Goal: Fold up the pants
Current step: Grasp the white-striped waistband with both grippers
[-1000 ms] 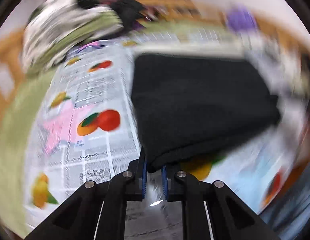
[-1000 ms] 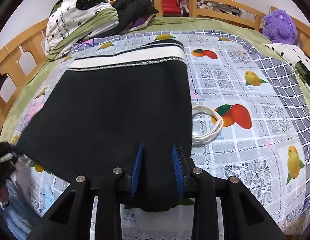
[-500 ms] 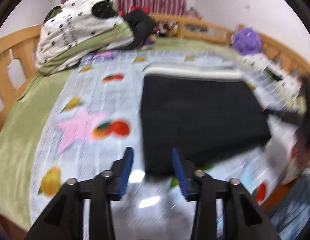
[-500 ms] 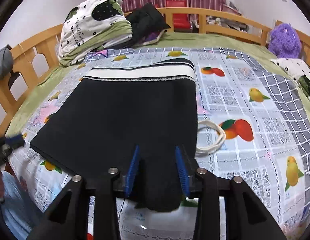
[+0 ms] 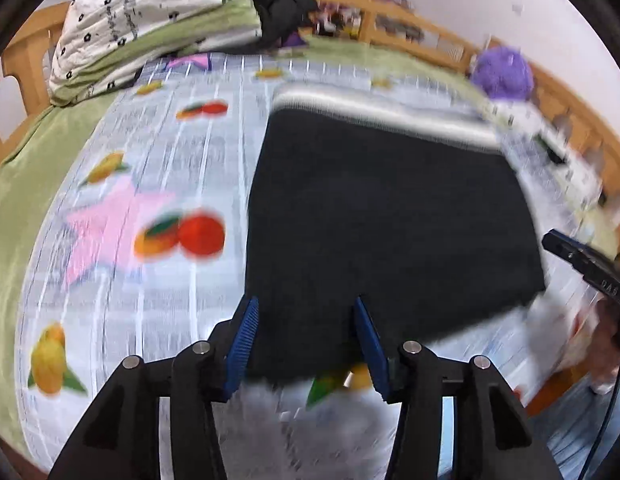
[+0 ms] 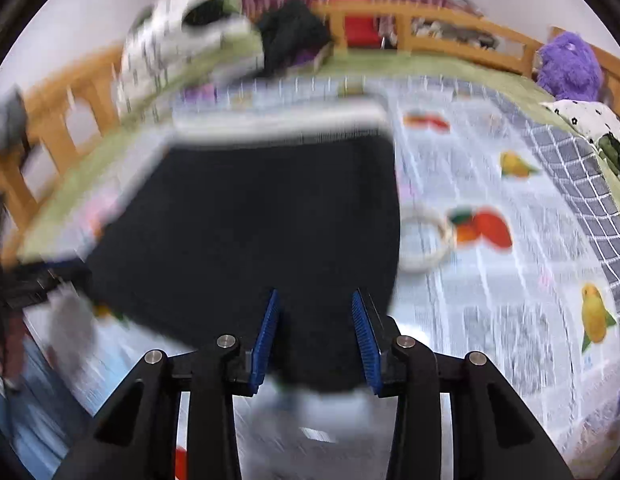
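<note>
On the bed [image 5: 38, 184], over its fruit-print cover, the black pants [image 5: 389, 216] lie folded flat, white waistband at the far edge. The left tool [image 5: 306, 336] stands half wide, its jaws just opened, framing the near hem without pressing it. The right tool [image 6: 314, 334] is likewise part open over the near hem of the pants [image 6: 246, 232], with cloth seen between its pads but no pinch.

The step looks like letting go after a fold. Both tools should lift clear without snagging the hem, and the next grip should take all layers at the near corners so the edges stay matched.

A second ago the left tool was clamped on the near corner of the pants; now it is free. The right tool has widened slightly.
</note>
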The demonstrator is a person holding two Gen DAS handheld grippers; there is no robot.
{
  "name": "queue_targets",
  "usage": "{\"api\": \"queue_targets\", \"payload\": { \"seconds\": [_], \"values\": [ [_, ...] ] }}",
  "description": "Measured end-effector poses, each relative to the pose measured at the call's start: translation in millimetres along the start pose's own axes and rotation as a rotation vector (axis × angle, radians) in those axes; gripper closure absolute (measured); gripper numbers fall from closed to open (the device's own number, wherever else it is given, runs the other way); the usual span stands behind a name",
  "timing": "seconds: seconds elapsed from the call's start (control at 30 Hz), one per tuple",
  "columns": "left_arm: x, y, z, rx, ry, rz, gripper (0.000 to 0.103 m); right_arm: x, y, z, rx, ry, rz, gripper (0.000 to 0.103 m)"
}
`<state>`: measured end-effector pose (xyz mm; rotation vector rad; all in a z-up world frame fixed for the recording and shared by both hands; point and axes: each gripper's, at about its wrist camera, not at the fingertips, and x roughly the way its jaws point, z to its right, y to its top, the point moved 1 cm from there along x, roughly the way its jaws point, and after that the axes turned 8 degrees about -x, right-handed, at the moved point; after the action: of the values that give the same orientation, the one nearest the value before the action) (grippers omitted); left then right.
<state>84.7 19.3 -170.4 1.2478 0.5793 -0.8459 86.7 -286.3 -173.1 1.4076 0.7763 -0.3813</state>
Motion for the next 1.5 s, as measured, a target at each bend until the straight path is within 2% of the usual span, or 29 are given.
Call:
{"api": "queue_targets", "payload": {
  "seconds": [0.03, 0.1, 0.17, 0.27, 0.33, 0.4, 0.43, 0.47, 0.5, 0.53, 0.57, 0.63, 0.73, 0.9, 1.1, 1.5],
  "values": [
    [0.4, 11.3, 2.4, 0.0, -0.009, 0.02, 0.053, -3.0, 15.3, 1.5, 0.013, 0.004, 0.048, 0.064],
    [3.0, 32.7, 7.0, -0.004, -0.01, 0.055, 0.052, 3.9, 43.6, 2.8, 0.023, -0.022, 0.083, 0.064],
    [14.0, 63.6, 12.7, -0.011, -0.046, 0.093, 0.052, 19.9, 73.6, 7.6, 0.063, -0.048, 0.105, 0.064],
    [32.6, 103.7, 23.5, -0.024, -0.08, 0.143, 0.052, 51.1, 108.5, 18.7, 0.144, -0.077, 0.072, 0.065],
    [45.6, 120.8, 32.7, -0.012, -0.091, 0.169, 0.052, 69.5, 125.5, 22.4, 0.166, -0.074, 0.074, 0.071],
    [66.6, 133.4, 41.6, 0.027, -0.089, 0.181, 0.052, 91.0, 133.6, 22.0, 0.132, -0.092, 0.051, 0.076],
    [87.1, 137.5, 46.3, 0.065, -0.052, 0.165, 0.052, 110.5, 135.3, 21.7, 0.094, -0.13, 0.012, 0.078],
    [105.6, 139.8, 47.0, 0.085, -0.009, 0.138, 0.053, 123.0, 134.2, 23.1, 0.076, -0.166, -0.019, 0.088],
    [134.4, 140.6, 43.8, 0.091, 0.053, 0.076, 0.054, 139.6, 129.6, 26.2, 0.057, -0.216, -0.049, 0.09],
    [149.1, 139.8, 38.8, 0.075, 0.05, 0.042, 0.054, 147.6, 127.1, 28.6, 0.046, -0.236, -0.043, 0.09],
    [153.4, 139.9, 32.1, 0.046, 0.019, 0.044, 0.054, 151.2, 127.5, 31.9, 0.044, -0.222, -0.036, 0.09],
    [151.4, 141.5, 26.3, 0.018, -0.016, 0.053, 0.054, 153.2, 130.0, 36.8, 0.059, -0.203, -0.035, 0.09],
    [152.6, 142.4, 22.4, -0.004, -0.031, 0.053, 0.054, 162.8, 133.6, 34.4, 0.027, -0.218, -0.054, 0.09],
    [151.4, 136.6, 24.2, 0.006, -0.021, 0.077, 0.053, 160.9, 131.2, 29.5, 0.009, -0.232, -0.045, 0.089],
    [153.9, 136.8, 20.1, -0.017, -0.051, 0.07, 0.054, 159.7, 129.9, 30.4, 0.02, -0.22, -0.03, 0.088],
    [157.4, 134.9, 31.4, 0.041, -0.023, 0.059, 0.04, 158.3, 129.6, 29.6, 0.022, -0.212, -0.029, 0.088]
  ]
}}
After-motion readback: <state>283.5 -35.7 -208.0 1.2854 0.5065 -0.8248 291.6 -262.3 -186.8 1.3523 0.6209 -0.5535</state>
